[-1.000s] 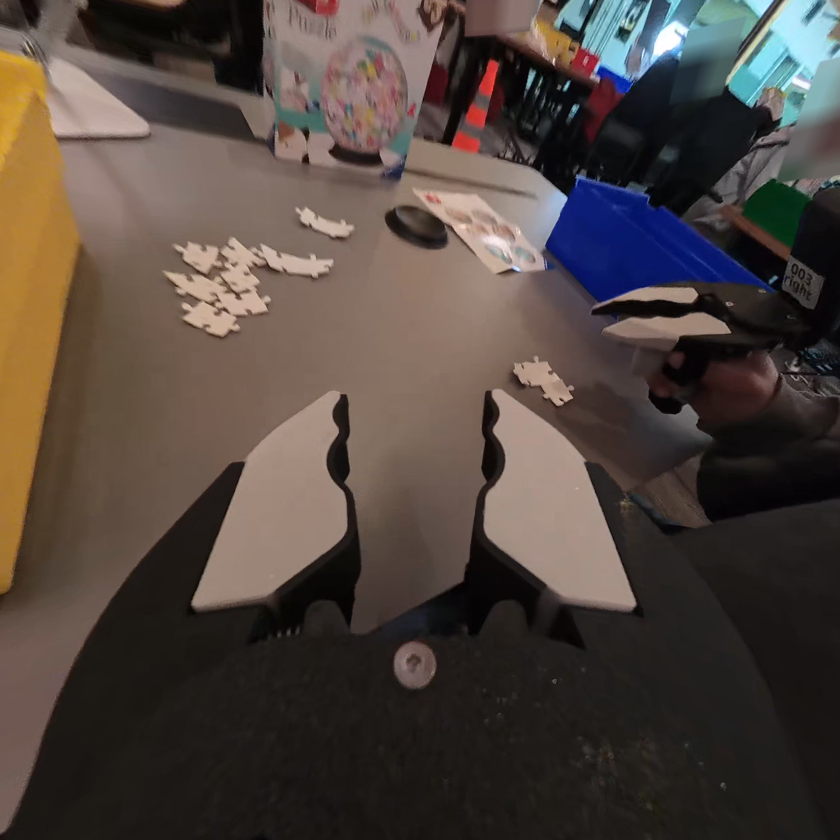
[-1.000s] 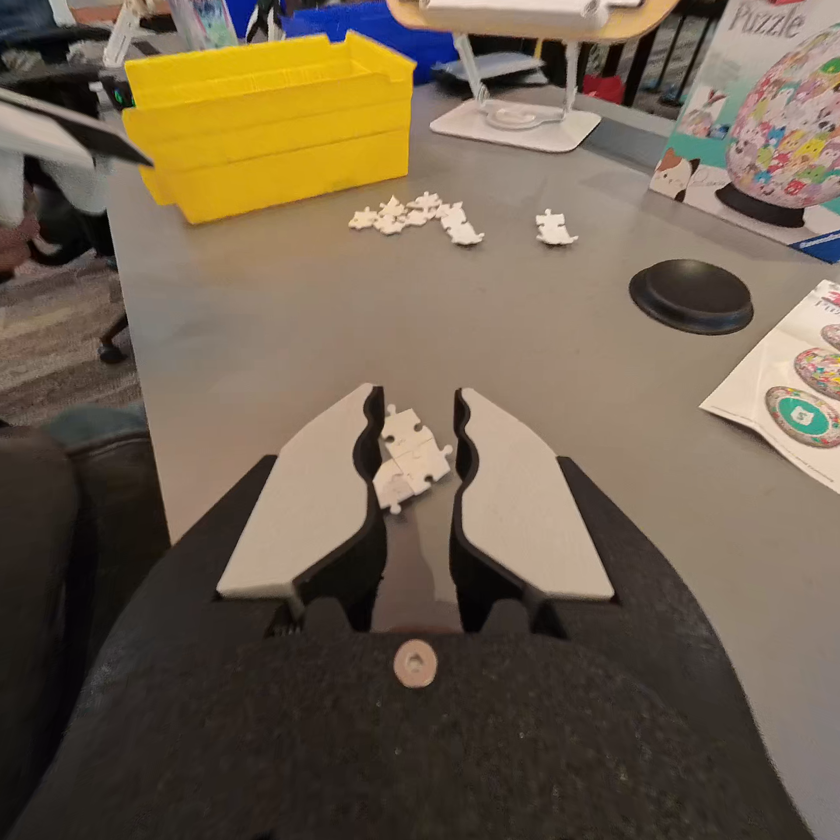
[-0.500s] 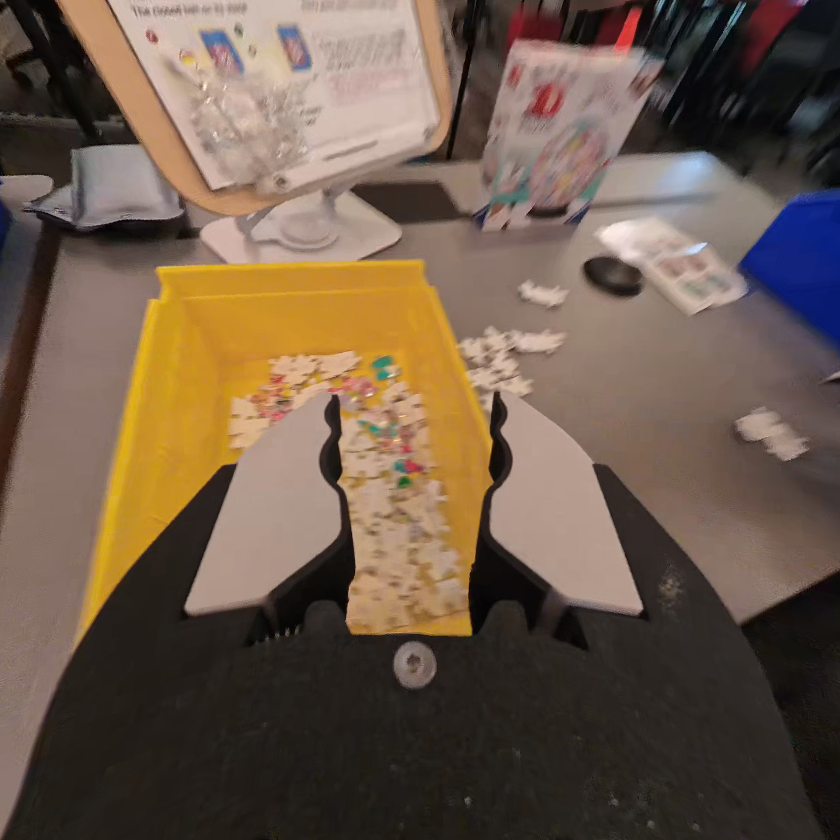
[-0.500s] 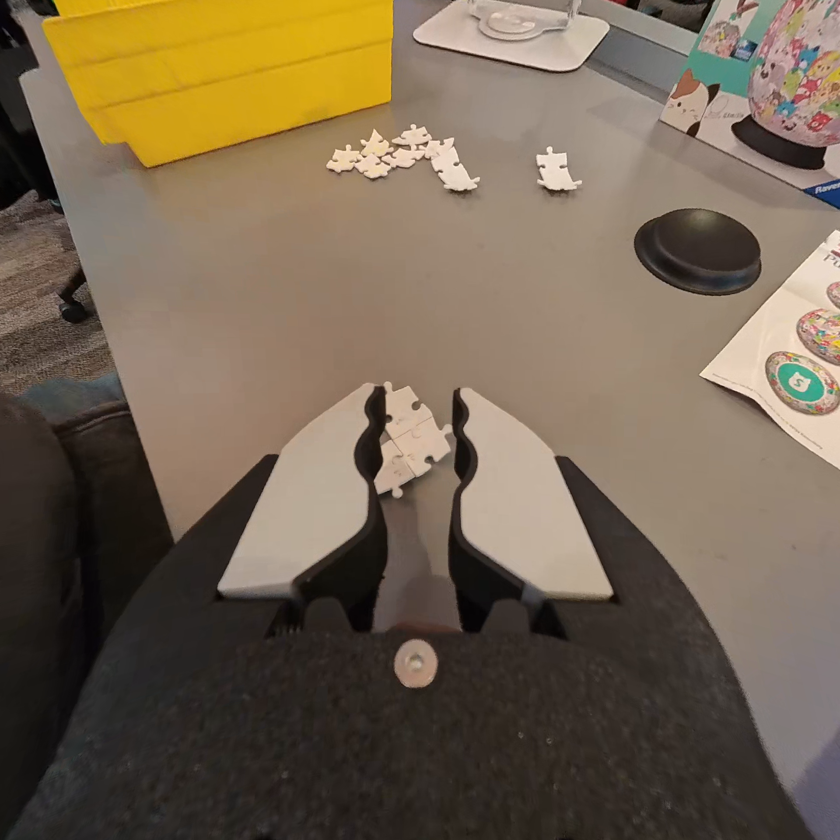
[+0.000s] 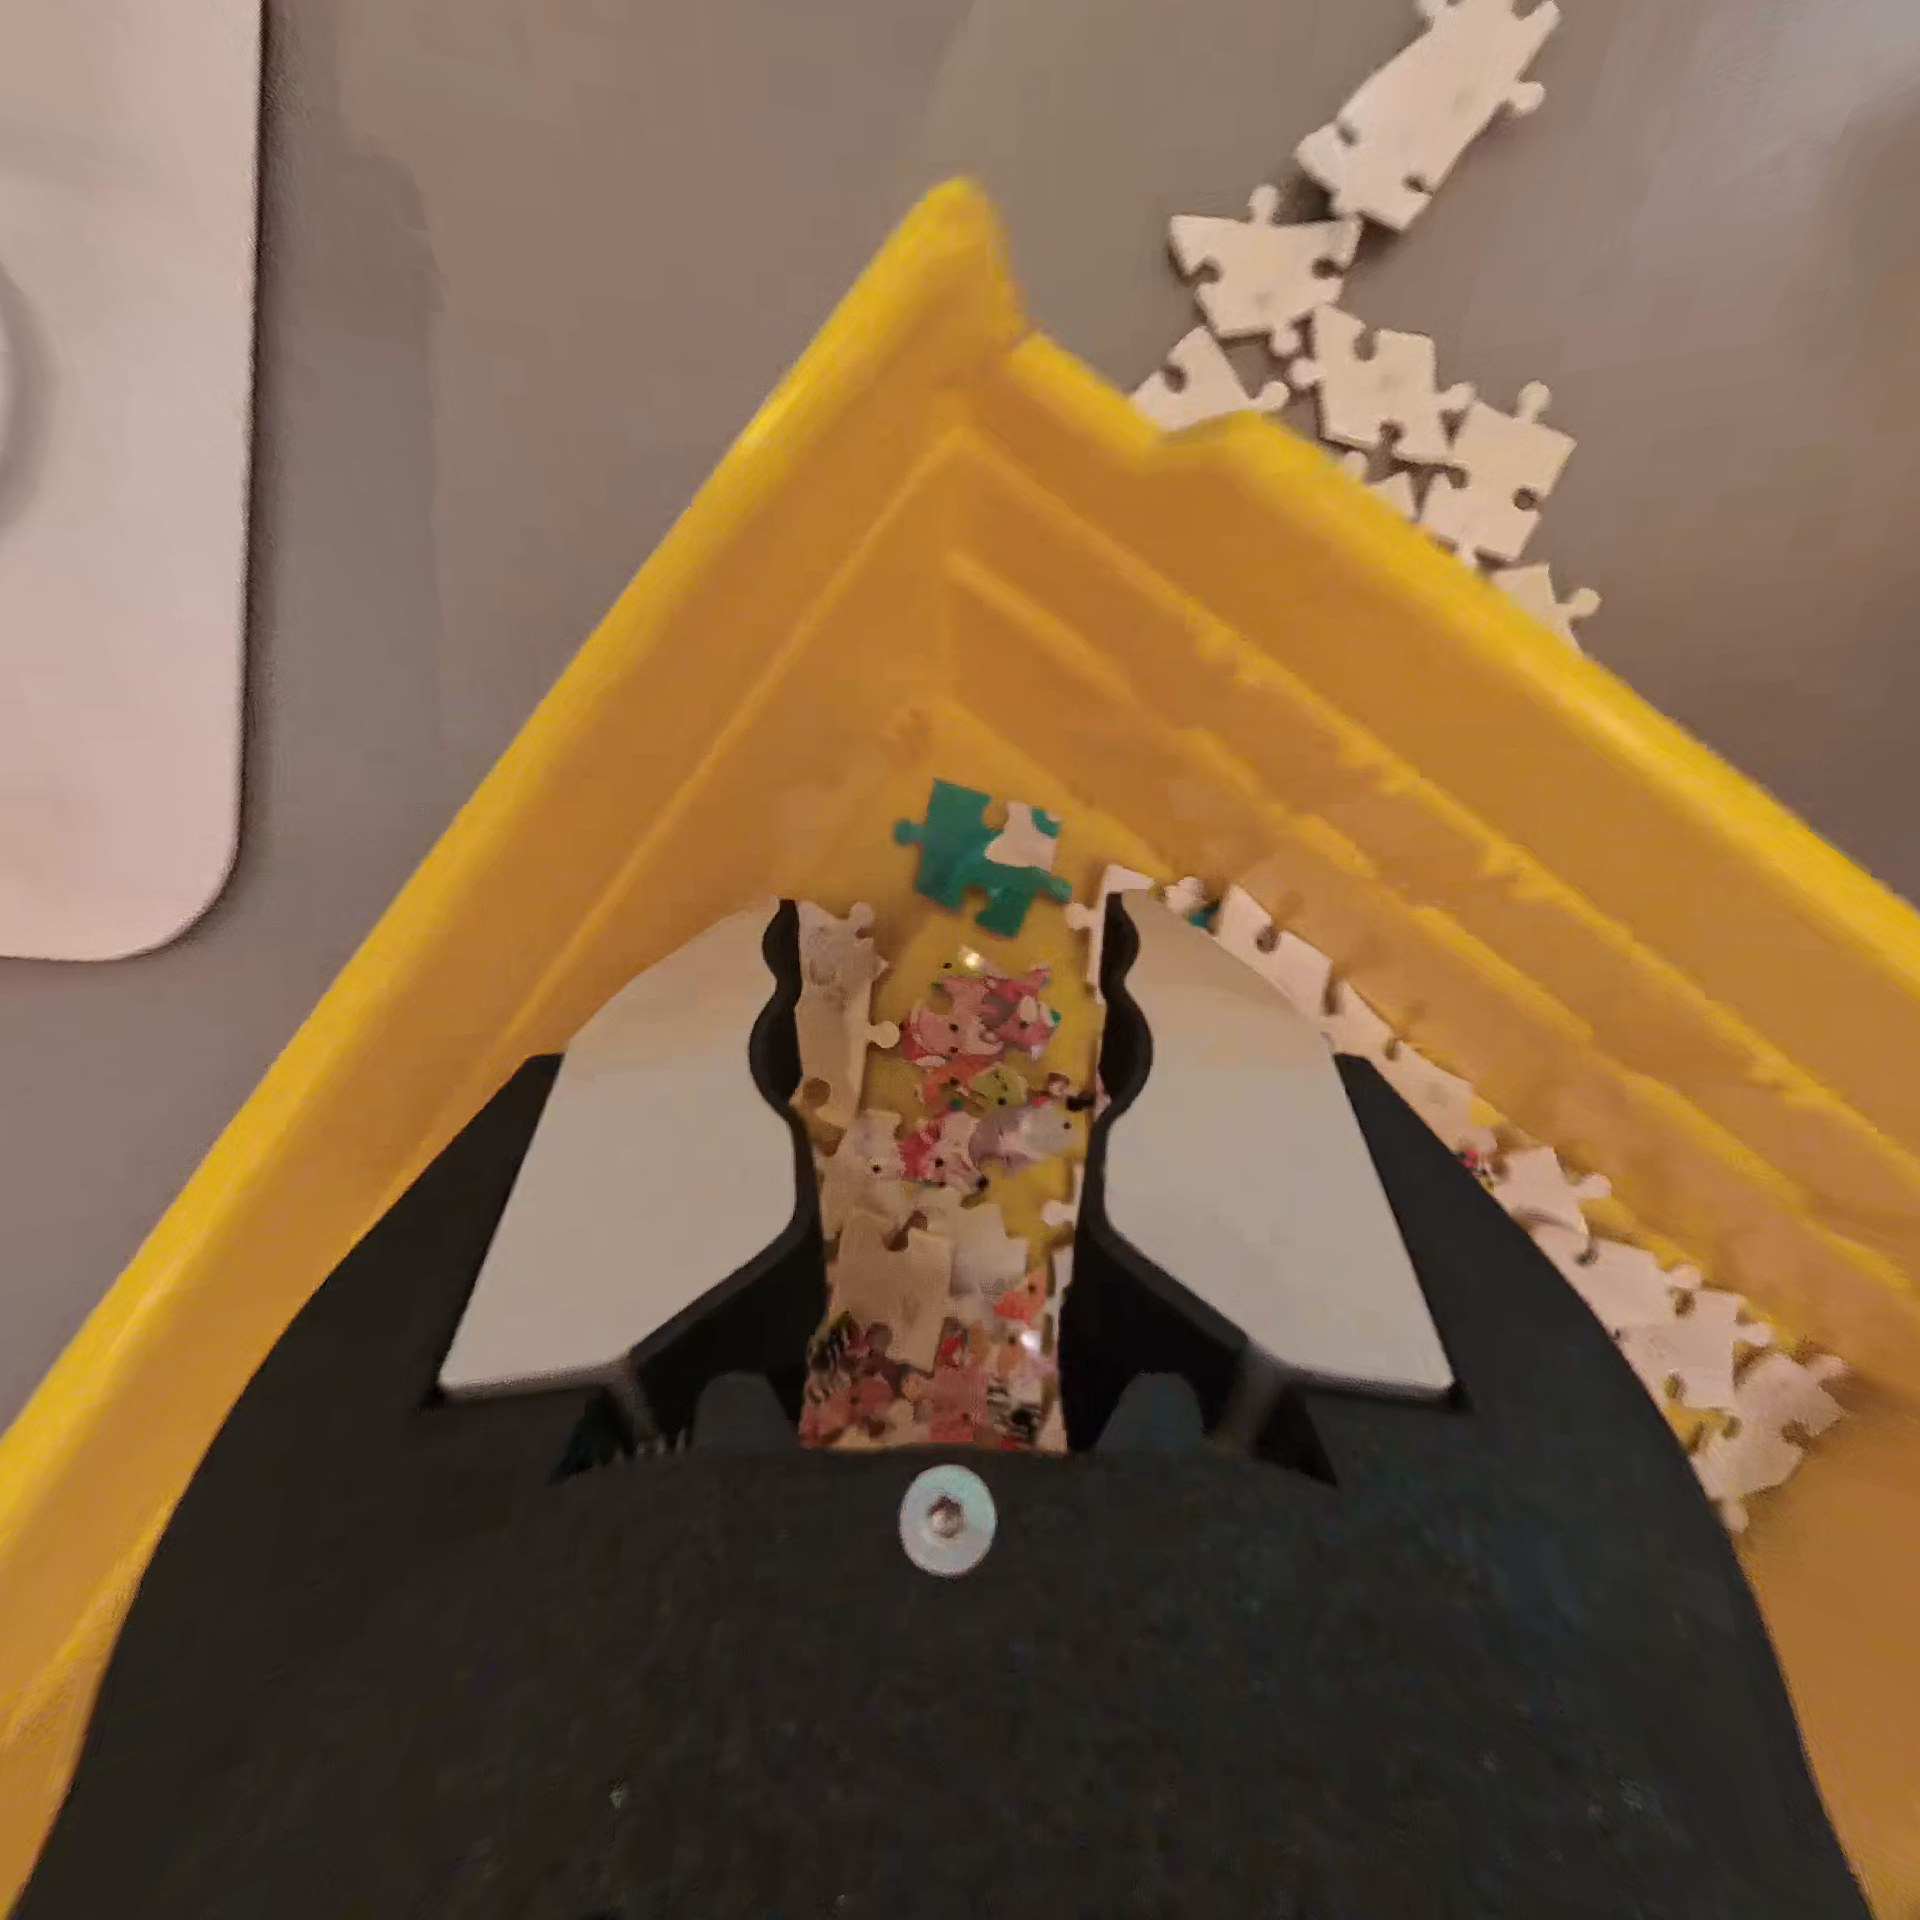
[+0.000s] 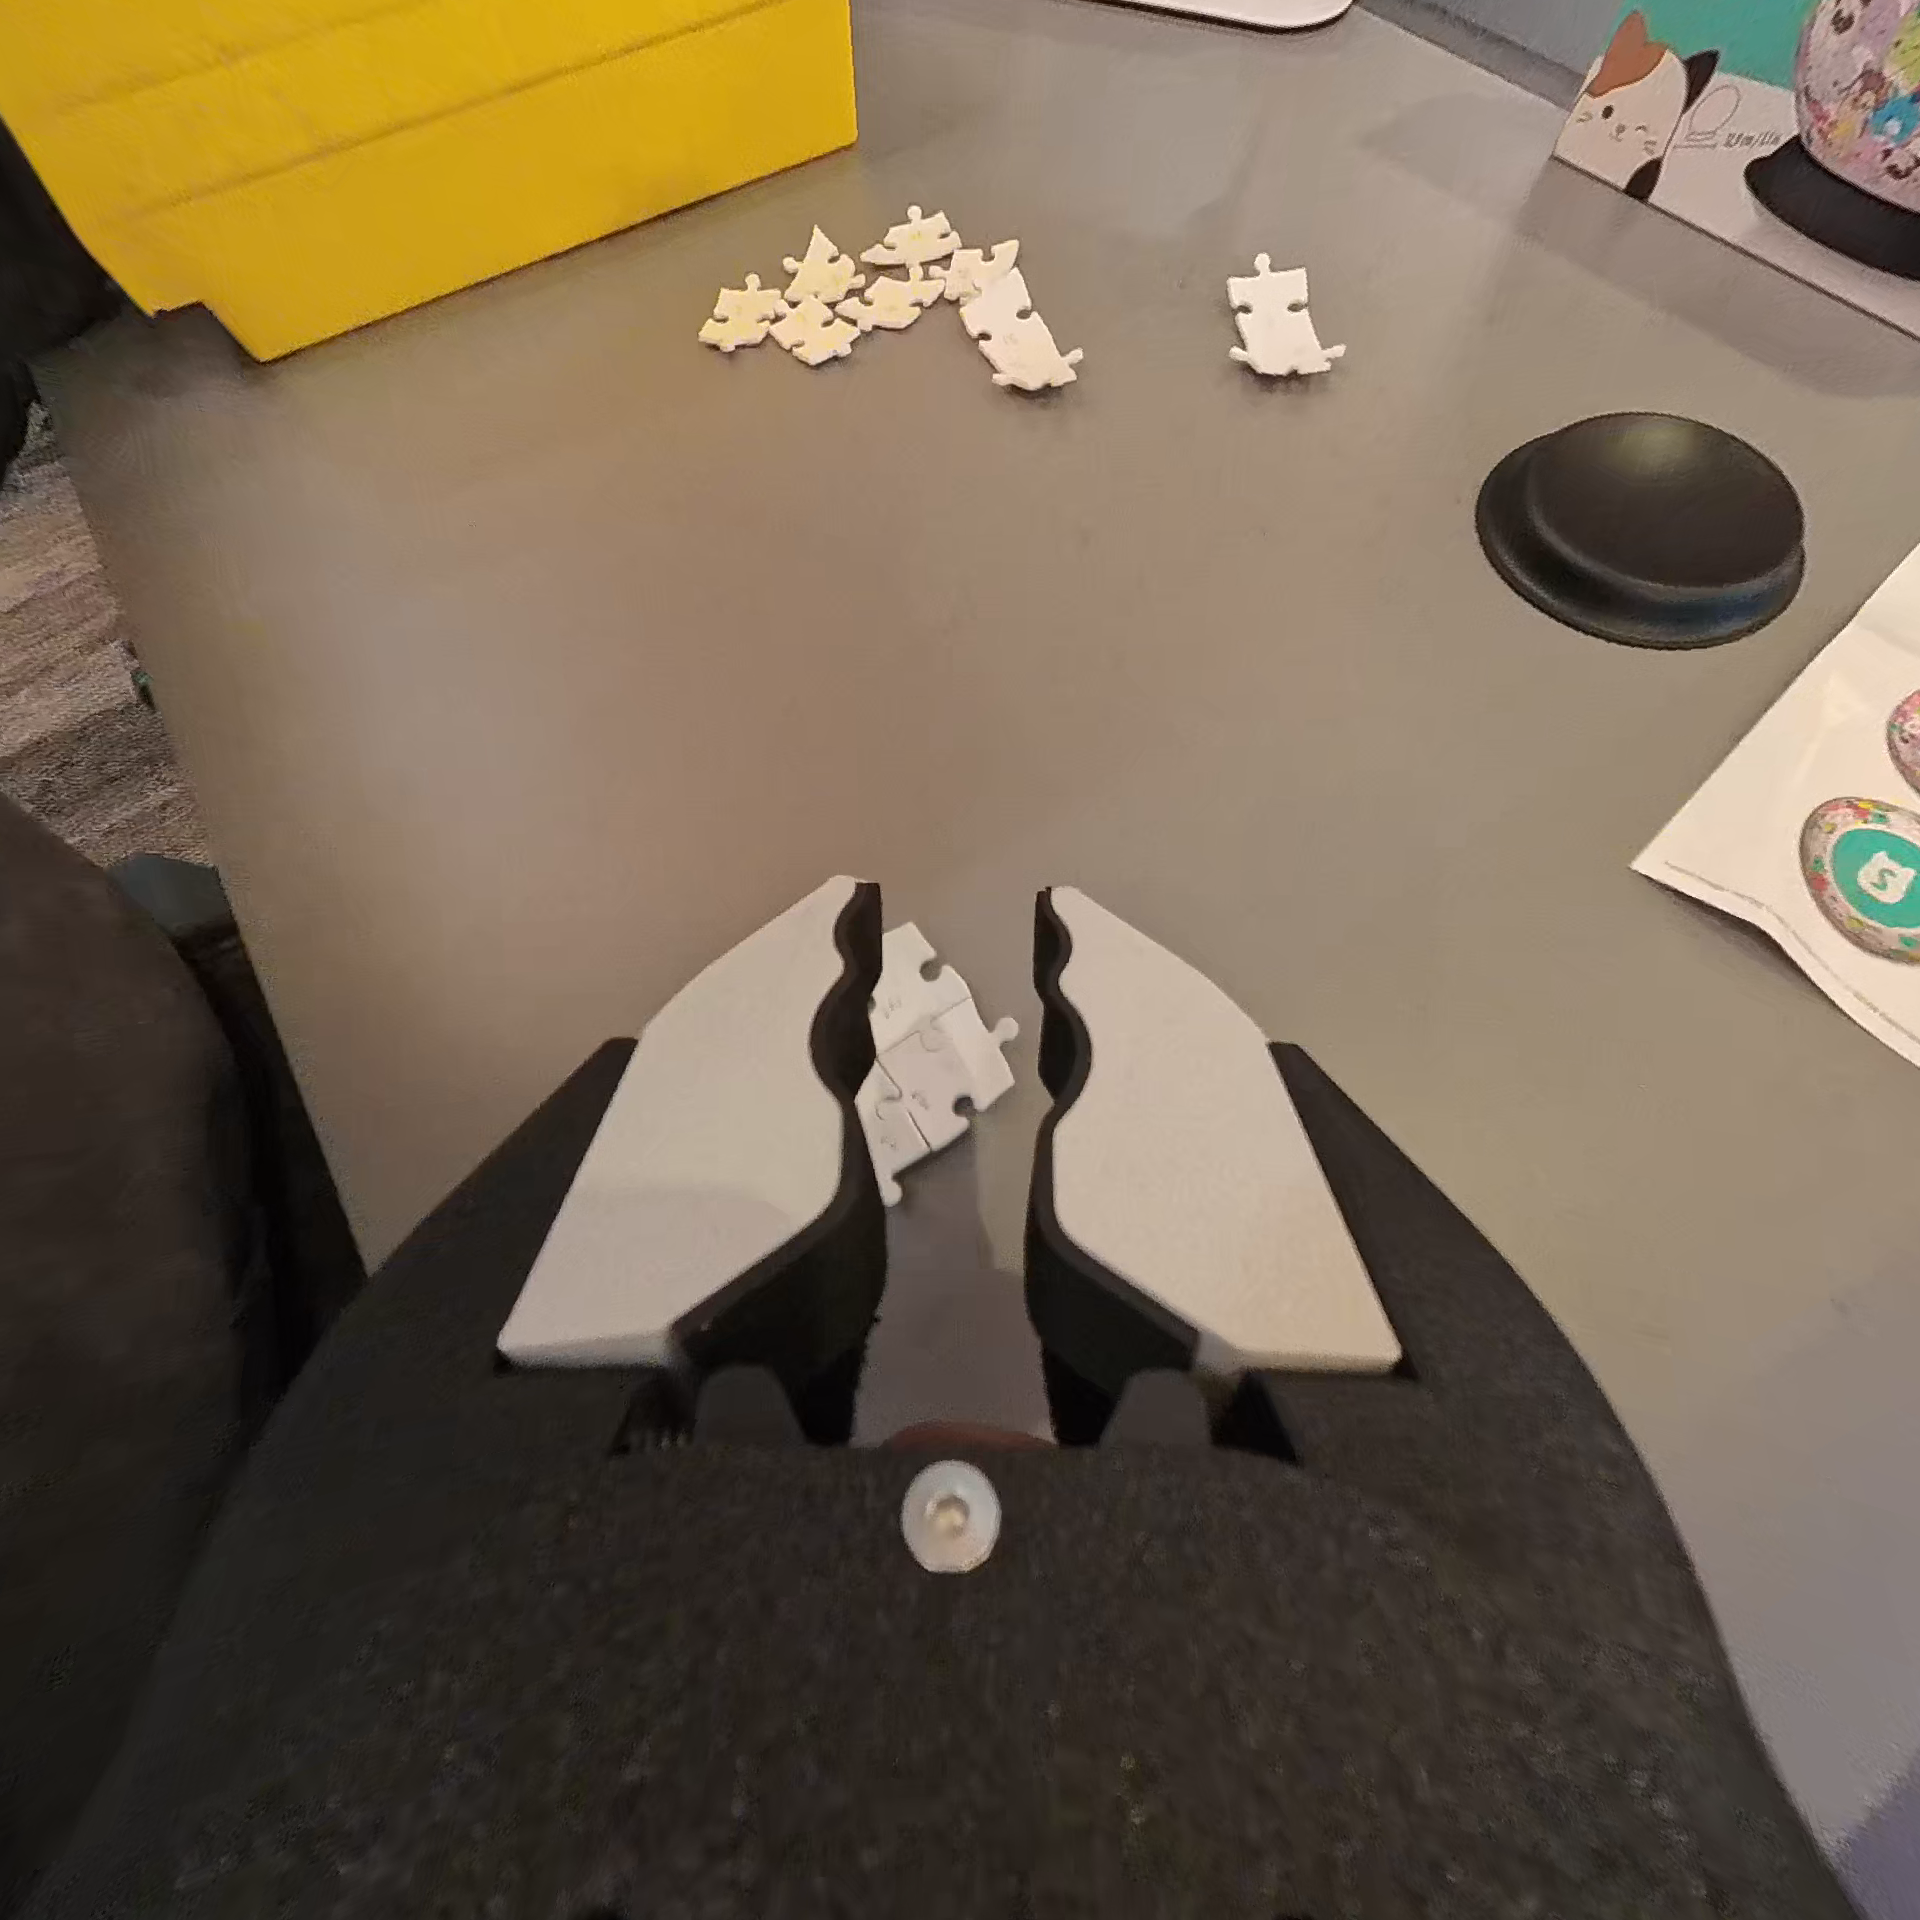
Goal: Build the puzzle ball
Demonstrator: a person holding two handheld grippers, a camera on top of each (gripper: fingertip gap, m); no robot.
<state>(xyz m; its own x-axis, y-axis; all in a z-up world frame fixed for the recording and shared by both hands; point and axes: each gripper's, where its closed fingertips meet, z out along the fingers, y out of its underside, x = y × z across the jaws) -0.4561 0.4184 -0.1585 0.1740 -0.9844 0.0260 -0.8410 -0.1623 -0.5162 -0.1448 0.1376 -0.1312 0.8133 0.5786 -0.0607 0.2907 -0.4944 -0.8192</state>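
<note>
Office-like workroom, grey desk [image 6: 1039, 644] with a black round cable cap [image 6: 1642, 540] near its right edge, grey carpet [image 6: 62, 623] past the left edge, yellow plastic storage bin [image 6: 416, 135] at the far-left corner

**Where things lie on the table**

The grey flat table [image 6: 935, 644] bears everything. At its far left stands the yellow ribbed plastic bin [image 6: 416, 135], with loose puzzle pieces [image 5: 935, 1226] heaped inside it. Just right of the bin lies a scattered cluster of white cardboard pieces [image 6: 883, 296], and right of that, apart, a joined white pair [image 6: 1280, 330]. Nearer and further right sits the black round domed stand [image 6: 1642, 540]; before it, at the right edge, the white printed paper leaflet [image 6: 1808, 883]. Behind the stand, far right, stands the printed cardboard puzzle box [image 6: 1704, 114]. Near the front edge lies a joined white section [image 6: 940, 1070].
</note>
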